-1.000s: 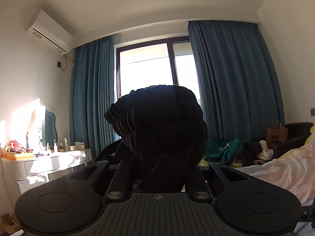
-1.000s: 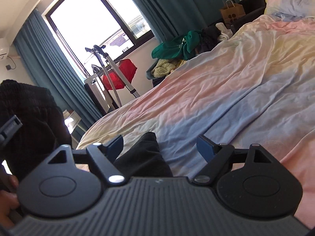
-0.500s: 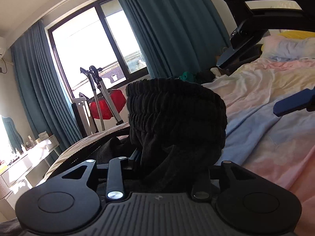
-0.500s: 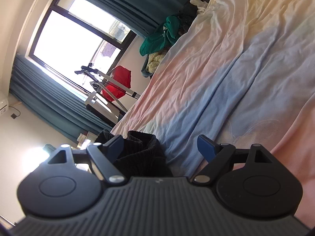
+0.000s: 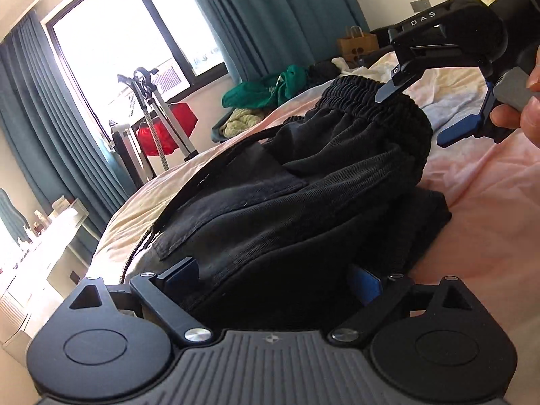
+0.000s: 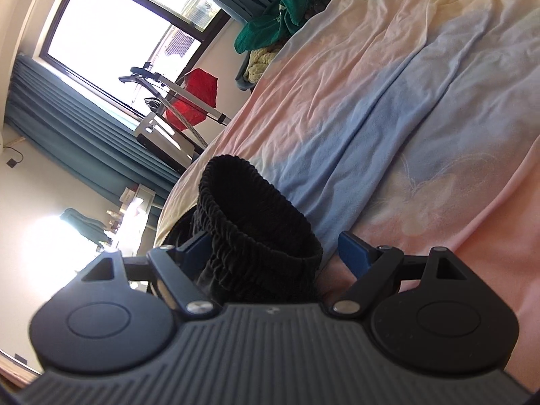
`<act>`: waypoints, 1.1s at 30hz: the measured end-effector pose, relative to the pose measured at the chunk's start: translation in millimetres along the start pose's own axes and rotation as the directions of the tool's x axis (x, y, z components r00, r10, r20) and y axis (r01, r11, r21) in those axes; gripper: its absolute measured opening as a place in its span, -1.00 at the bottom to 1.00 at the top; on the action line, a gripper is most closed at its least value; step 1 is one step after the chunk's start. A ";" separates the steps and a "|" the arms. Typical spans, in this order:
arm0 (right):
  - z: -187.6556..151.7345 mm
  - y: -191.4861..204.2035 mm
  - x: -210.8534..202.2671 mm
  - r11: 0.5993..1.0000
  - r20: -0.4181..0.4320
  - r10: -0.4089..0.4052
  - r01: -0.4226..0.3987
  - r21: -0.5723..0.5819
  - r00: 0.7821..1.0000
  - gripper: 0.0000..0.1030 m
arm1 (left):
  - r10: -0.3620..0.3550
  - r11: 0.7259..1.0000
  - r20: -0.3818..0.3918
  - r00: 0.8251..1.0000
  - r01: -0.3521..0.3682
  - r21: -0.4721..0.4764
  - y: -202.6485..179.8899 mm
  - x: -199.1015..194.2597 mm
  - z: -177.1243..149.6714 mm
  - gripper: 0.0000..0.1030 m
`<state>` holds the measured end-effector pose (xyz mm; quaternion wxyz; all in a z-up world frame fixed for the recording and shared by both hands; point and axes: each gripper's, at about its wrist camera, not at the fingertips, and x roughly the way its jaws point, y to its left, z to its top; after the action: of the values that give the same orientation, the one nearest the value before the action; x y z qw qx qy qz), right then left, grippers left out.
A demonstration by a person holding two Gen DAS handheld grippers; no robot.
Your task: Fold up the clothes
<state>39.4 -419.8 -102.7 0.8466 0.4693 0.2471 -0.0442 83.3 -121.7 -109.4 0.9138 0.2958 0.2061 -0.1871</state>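
Black trousers (image 5: 303, 209): they lie bunched on the bed (image 6: 422, 108), near its edge toward the window; a pocket flap faces up.
Waistband (image 6: 256, 216): the elastic end stands up in a ring at the far end of the pile.
My left tongs (image 5: 273, 278): spread wide, a fold of the dark cloth lying between the blue pads; I am not pinching it.
My right tongs (image 6: 273, 248): also spread apart, straddling the gathered waistband; the left pad touches it, the right pad stands clear.
Right hand (image 5: 531, 114): fingertips on the grey trigger.
Beyond the bed: teal curtains (image 5: 270, 13), a green garment (image 5: 266, 89), a red cloth (image 6: 195, 98).
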 end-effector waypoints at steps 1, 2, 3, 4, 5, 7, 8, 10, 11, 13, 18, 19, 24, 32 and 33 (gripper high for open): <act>-2.7 -1.1 3.4 1.000 -0.015 0.000 0.000 0.012 1.000 0.65 | 0.009 1.000 -0.010 1.000 -0.009 -0.009 12.1 -3.6 -3.8 0.84; -5.1 -2.0 6.7 1.000 -0.026 0.000 0.001 0.024 1.000 0.65 | 0.023 0.999 -0.016 1.000 -0.023 -0.027 23.4 -6.7 -6.7 0.84; -7.0 -2.3 8.8 0.999 -0.029 0.001 0.000 0.033 1.000 0.65 | 0.028 0.998 -0.022 0.999 -0.029 -0.048 31.6 -8.5 -9.6 0.84; -8.6 -2.3 10.1 0.999 -0.029 0.004 -0.003 0.041 1.000 0.65 | 0.028 0.997 -0.025 0.999 -0.030 -0.067 35.8 -9.5 -13.0 0.84; -10.3 -2.3 11.3 0.999 -0.028 0.007 -0.006 0.049 1.000 0.65 | 0.028 0.996 -0.023 0.999 -0.030 -0.082 36.6 -12.1 -16.6 0.84; -13.6 -2.4 13.9 0.998 -0.027 0.013 -0.012 0.064 1.000 0.65 | 0.034 0.995 -0.010 0.999 -0.035 -0.094 41.9 -15.6 -20.5 0.84; -14.9 -2.2 15.2 0.997 -0.029 0.016 -0.014 0.070 0.999 0.65 | 0.037 0.994 -0.004 0.999 -0.038 -0.099 42.5 -18.5 -21.5 0.84; -16.8 -0.6 17.8 0.997 -0.044 0.014 -0.011 0.078 0.999 0.65 | 0.038 0.993 -0.003 0.999 -0.038 -0.110 42.1 -23.1 -22.0 0.84; -17.9 0.2 18.8 0.996 -0.050 0.015 -0.011 0.084 0.999 0.65 | 0.038 0.993 -0.001 0.999 -0.038 -0.114 41.9 -24.8 -22.2 0.84; -20.9 2.1 21.0 0.996 -0.066 0.022 -0.016 0.093 0.998 0.65 | 0.032 0.992 0.004 0.999 -0.031 -0.126 44.7 -25.9 -23.1 0.84; -30.4 6.7 31.2 0.996 -0.084 0.011 -0.004 0.085 0.996 0.65 | 0.027 0.991 0.021 0.999 -0.024 -0.128 38.7 -37.7 -28.8 0.84; -32.6 6.6 33.0 0.996 -0.076 0.012 -0.005 0.091 0.997 0.64 | 0.027 0.992 0.024 0.999 -0.023 -0.128 37.1 -40.3 -30.0 0.84; -37.0 13.0 32.7 0.999 -0.007 0.001 -0.001 0.040 1.000 0.47 | 0.037 0.994 0.040 0.999 -0.032 -0.108 22.7 -54.0 -37.4 0.95; -31.6 21.1 17.3 0.999 0.082 0.030 -0.027 -0.027 0.996 0.00 | 0.095 0.985 0.006 0.995 -0.093 -0.146 13.7 -68.0 -47.5 0.95; -30.8 24.0 14.3 0.998 0.098 0.041 -0.037 -0.045 0.994 -0.02 | 0.109 0.981 -0.009 0.994 -0.109 -0.162 16.7 -68.4 -48.4 0.95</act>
<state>47.6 -379.2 -104.2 0.8684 0.4530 0.1965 -0.0454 20.4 -64.2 -104.2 0.9437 0.2314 0.2041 -0.1195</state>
